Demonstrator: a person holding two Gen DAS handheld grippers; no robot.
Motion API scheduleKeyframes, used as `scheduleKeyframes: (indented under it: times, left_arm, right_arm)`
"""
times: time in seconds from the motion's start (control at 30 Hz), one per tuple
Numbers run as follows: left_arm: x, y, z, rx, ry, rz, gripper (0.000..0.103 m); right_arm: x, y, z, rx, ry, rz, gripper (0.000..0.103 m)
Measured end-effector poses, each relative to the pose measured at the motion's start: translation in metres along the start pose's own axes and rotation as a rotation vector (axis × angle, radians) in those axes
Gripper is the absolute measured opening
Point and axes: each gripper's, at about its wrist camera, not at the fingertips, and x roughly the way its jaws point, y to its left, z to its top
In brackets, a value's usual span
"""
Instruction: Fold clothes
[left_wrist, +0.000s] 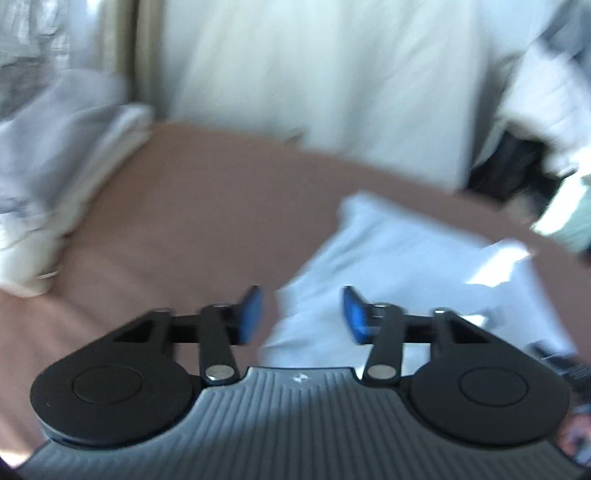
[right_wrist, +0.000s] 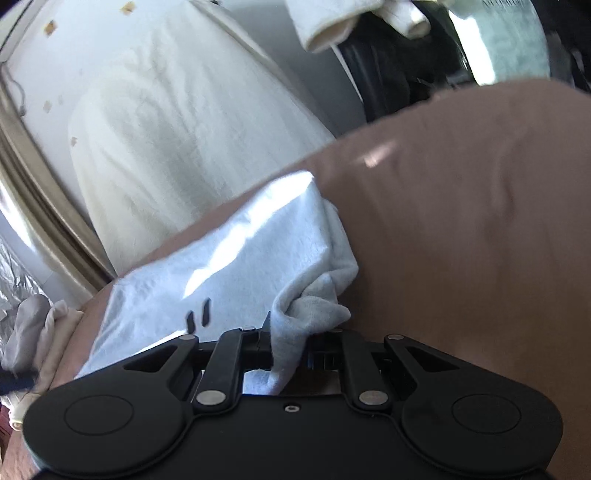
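Two grippers working: right gripper (right_wrist: 288, 343) is pinching a bunched corner of the white garment (right_wrist: 229, 266), which is lying on the brown surface (right_wrist: 461, 221). Left gripper (left_wrist: 301, 314) is hovering w/ fingers spread, nothing between, just above the garment's edge.

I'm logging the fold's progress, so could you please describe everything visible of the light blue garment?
The light blue garment is soft, knit-looking fabric, lying mostly flat and partly folded on the brown surface. Two short dark marks show near its lower edge. One bunched corner is pinched in the right gripper. The left gripper hovers open over its other end.
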Motion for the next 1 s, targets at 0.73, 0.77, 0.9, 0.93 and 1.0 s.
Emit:
scheduleKeyframes:
  times: [0.73,0.77,0.9,0.93,1.0]
  left_arm:
    - [0.049,0.148,-0.003,-0.579,0.192,-0.182,0.062]
    - [0.052,0.147,-0.004,-0.587,0.203,-0.192,0.062]
    - [0.064,0.131,-0.001,-0.538,0.225,-0.229,0.062]
    - [0.065,0.125,0.001,-0.513,0.229,-0.234,0.062]
    - [0.068,0.115,0.003,-0.468,0.218,-0.232,0.062]
  right_arm:
    - [0.086,0.245,-0.056,-0.865,0.273,0.304,0.016]
    - [0.089,0.245,-0.059,-0.85,0.279,0.297,0.016]
    - [0.084,0.243,-0.05,-0.76,0.305,0.357,0.038]
    - [0.082,0.243,-0.045,-0.719,0.33,0.406,0.049]
    - [0.07,0.228,-0.037,-0.58,0.385,0.56,0.051]
